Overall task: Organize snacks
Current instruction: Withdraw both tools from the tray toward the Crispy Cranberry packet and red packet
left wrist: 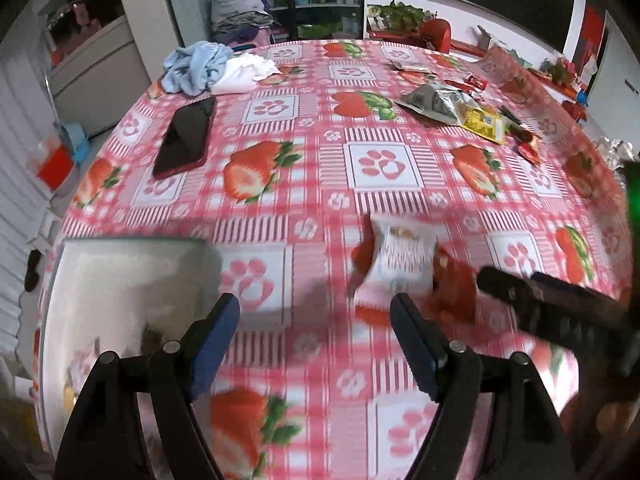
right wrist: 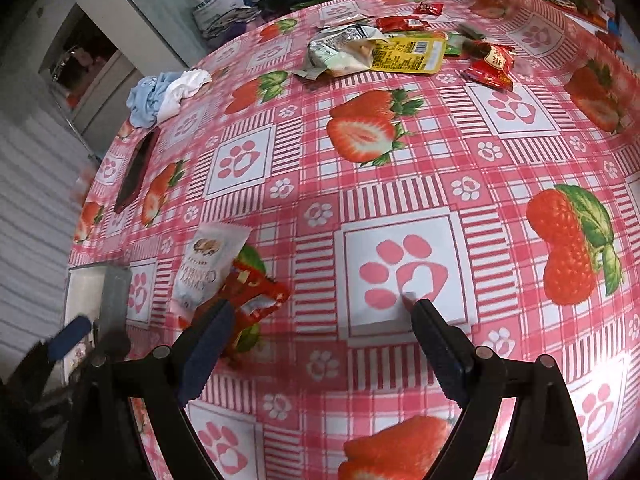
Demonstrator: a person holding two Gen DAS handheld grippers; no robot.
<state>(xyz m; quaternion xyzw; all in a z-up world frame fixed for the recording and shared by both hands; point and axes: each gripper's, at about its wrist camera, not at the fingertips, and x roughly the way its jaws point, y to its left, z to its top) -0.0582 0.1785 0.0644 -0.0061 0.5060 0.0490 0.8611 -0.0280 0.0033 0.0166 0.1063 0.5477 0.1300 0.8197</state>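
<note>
Table (right wrist: 400, 184): pink strawberry cloth.
Left gripper (left wrist: 316, 316): spread wide, empty, low over cloth.
Right gripper (right wrist: 320, 320): spread wide, empty.
White packet (left wrist: 404, 256) and red packet (left wrist: 456, 292): touching, just ahead of left gripper, between both claws.
Box (left wrist: 132, 276): white, at near-left table edge.
Pile (right wrist: 400, 52): more snacks, far side.
Step, likely: collecting near packets. Next: closing on white packet, carrying to box.

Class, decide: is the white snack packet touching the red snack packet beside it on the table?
Touching. In the right wrist view the white snack packet overlaps the edge of the red snack packet with no tablecloth showing between them; the blurred left wrist view agrees.
</note>
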